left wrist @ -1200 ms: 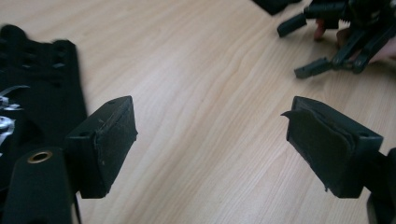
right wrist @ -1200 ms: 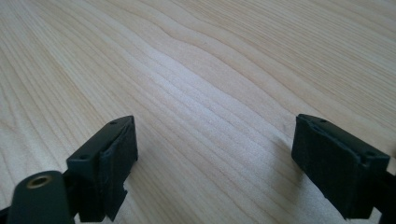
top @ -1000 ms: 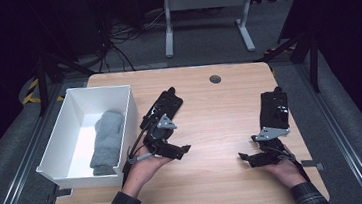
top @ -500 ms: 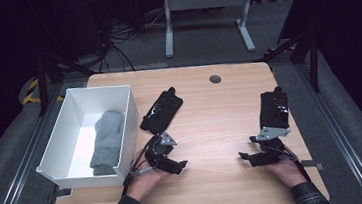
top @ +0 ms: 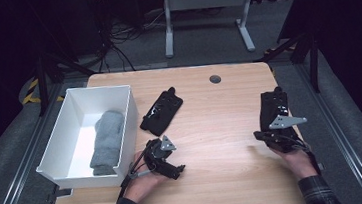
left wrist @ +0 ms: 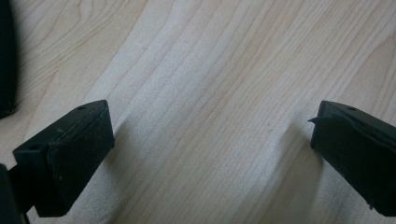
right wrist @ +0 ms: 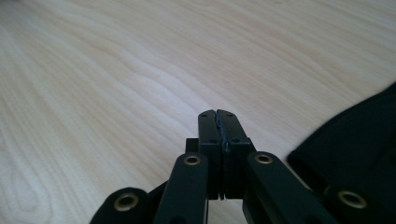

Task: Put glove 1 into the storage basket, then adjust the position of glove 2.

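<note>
Worktop holdings: two black socks, one mid-worktop, one by right edge; one white bin with one grey sock; left claw just spread wide, empty; right claw just closed, empty.

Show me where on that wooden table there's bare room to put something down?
The widest bare patch lies mid-table, between the black glove beside the white bin and the other black glove near the right edge. The back strip around the round hole is free too. The front corners are crowded by the hands.
</note>
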Demonstrator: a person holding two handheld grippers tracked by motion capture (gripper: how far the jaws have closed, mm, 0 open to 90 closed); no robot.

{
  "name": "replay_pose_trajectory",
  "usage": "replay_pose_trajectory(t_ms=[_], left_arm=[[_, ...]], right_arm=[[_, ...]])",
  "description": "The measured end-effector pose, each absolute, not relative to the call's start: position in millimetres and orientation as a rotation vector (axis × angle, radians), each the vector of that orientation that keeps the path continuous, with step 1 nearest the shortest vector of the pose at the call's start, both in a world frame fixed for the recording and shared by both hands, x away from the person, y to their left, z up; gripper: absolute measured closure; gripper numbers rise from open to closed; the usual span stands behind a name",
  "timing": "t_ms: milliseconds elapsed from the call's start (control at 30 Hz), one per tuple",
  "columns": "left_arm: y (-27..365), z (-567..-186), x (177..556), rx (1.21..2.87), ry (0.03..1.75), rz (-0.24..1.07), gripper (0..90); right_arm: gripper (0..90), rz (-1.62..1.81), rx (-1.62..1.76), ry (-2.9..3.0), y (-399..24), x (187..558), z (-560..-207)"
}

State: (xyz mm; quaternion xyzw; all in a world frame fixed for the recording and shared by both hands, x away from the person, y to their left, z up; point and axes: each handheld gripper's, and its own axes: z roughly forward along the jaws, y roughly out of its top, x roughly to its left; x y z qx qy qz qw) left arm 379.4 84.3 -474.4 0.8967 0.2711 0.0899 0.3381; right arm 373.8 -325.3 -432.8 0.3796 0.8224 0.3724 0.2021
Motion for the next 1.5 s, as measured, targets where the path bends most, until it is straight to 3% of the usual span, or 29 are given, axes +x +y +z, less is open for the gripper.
replay_pose_trajectory(t_ms=[300, 800, 1133, 1500], left_arm=[[86.3, -477.7, 377.7, 2.301, 0.684, 0.247, 0.1], [86.4, -477.8, 377.7, 2.297, 0.696, 0.247, 0.2], [86.4, -477.8, 377.4, 2.297, 0.700, 0.248, 0.1], [86.4, -477.8, 377.5, 2.296, 0.699, 0.248, 0.1]], right_arm=[[90.0, 1.006, 1.131, 2.215, -352.4, 392.2, -426.3], [90.0, 0.870, 1.305, 2.168, -395.4, 416.7, -445.7], [90.0, 0.882, 1.280, 2.223, -389.6, 413.7, -449.1], [90.0, 0.906, 1.158, 2.363, -356.5, 395.5, -448.1]])
